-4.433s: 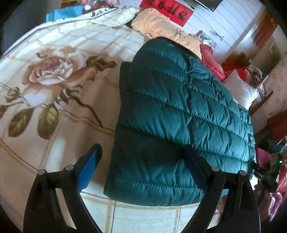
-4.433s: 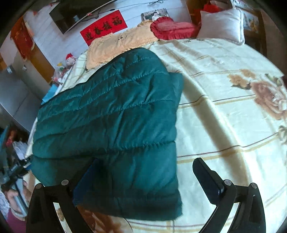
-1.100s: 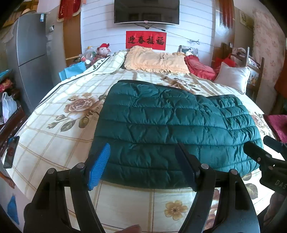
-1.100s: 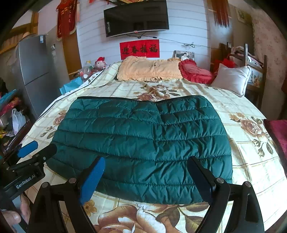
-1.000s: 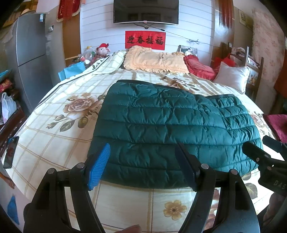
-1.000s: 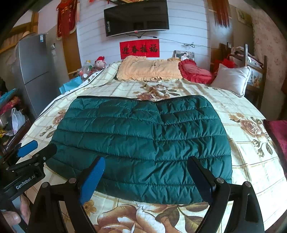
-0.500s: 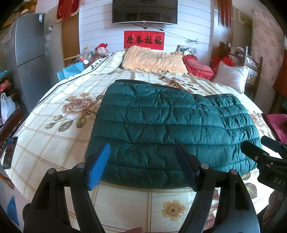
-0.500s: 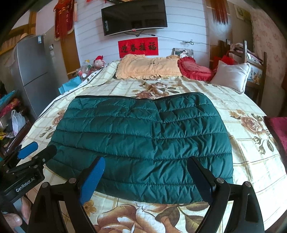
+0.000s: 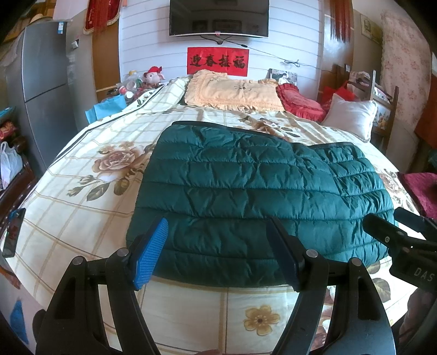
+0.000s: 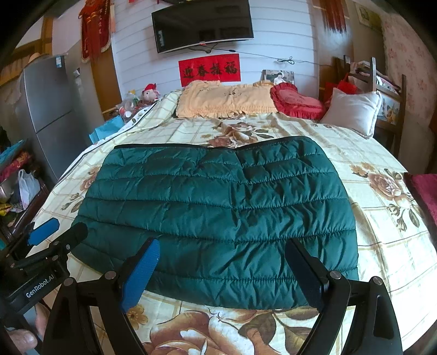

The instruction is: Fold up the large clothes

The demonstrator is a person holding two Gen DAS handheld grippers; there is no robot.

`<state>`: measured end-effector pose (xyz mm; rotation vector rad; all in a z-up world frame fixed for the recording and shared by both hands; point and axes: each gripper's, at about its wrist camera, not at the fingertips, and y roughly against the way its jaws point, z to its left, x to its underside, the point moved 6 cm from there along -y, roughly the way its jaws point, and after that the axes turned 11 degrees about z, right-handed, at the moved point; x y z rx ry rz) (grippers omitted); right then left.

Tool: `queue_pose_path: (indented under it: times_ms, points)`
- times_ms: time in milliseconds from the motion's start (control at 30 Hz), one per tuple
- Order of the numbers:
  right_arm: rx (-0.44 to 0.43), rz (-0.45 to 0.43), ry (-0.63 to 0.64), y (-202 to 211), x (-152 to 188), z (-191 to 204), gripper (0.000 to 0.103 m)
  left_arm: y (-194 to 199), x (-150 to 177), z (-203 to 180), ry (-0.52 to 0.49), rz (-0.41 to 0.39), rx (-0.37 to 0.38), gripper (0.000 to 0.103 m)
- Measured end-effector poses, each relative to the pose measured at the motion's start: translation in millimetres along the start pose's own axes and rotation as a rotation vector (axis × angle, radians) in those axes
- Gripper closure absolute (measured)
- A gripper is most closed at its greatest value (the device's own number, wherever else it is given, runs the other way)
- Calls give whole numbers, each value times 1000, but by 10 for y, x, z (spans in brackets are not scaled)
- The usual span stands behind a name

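A dark green quilted down jacket lies folded flat in a broad slab on the floral bedspread. My left gripper hovers open over the jacket's near hem, nothing between its blue pads. My right gripper is also open, held above the near hem, not touching the cloth. Each view catches the other gripper at its edge: the right one and the left one.
Pillows and a red cushion sit at the head of the bed under a red banner and a wall TV. A grey fridge stands left; a wooden chair stands right.
Since several seconds ago both grippers pulled back from close over the jacket to the foot of the bed. Over the last second nothing has moved.
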<state>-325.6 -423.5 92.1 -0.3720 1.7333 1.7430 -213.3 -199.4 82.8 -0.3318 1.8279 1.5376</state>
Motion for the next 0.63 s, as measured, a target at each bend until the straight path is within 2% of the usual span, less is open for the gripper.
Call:
queue_pose_path:
  times_ms: [633]
  points:
    - [-7, 16, -4, -34, 25, -3, 12, -5, -11, 21, -11, -18, 10, 28]
